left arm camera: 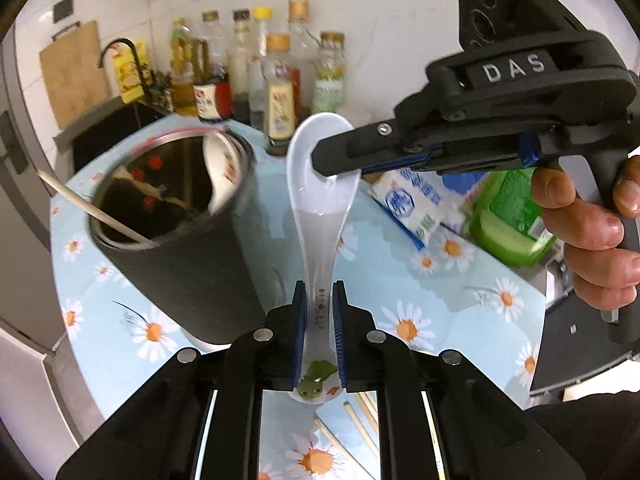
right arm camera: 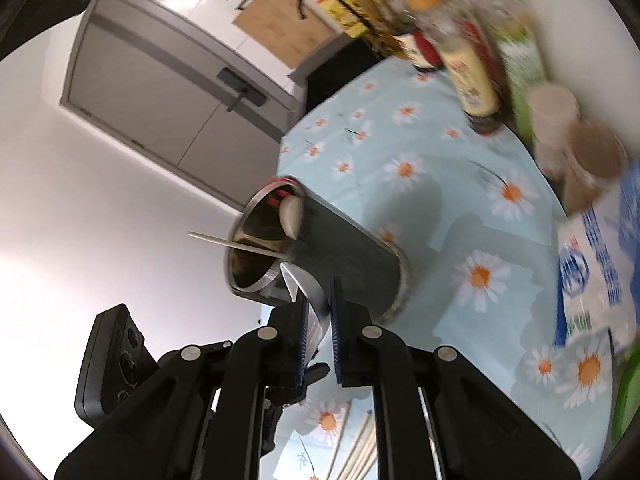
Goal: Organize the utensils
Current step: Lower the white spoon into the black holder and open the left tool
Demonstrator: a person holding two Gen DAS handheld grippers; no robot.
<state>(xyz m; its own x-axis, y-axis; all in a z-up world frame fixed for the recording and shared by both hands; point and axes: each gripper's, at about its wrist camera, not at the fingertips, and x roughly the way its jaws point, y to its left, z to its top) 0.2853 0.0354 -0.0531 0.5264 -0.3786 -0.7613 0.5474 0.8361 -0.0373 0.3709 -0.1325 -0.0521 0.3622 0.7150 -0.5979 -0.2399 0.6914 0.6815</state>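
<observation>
White spoon (left arm camera: 320,184) clamped by both grippers, left (left arm camera: 320,320) and right (right arm camera: 320,316), bowl half hidden.

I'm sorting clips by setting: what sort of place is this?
Most likely a home kitchen: a row of sauce and oil bottles stands at the back of a table with a daisy-print cloth, a wooden cutting board leans on the tiled wall, and a black faucet curves nearby.

Both views bright, evenly lit. Heavy fisheye bending with dark corners. Right view motion-blurred, worst on bottles (right arm camera: 472,60) at one o'clock; wall overexposed at nine o'clock.
</observation>
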